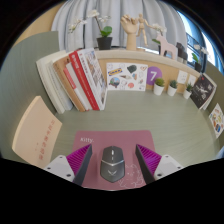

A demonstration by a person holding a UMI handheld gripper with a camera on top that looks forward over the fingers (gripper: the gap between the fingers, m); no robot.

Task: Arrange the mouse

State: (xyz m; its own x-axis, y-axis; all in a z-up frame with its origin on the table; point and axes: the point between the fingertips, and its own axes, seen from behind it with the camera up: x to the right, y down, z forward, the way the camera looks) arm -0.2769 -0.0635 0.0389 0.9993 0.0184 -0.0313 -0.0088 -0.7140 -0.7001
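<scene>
A grey and black computer mouse (112,163) lies on a dusty pink mouse mat (100,140) on the desk. It stands between my two fingers, with a small gap showing at each side. My gripper (112,162) is open, its magenta pads (79,160) flanking the mouse left and right. The mouse's scroll wheel end points away from me. The mat bears small lettering at its near left and a faint drawing at its near right.
A row of leaning books (78,82) stands beyond the mat on the left. Small potted plants (158,86) and cards line the back right. A white orchid pot (104,38) and a wooden hand figure (130,28) stand on the far shelf.
</scene>
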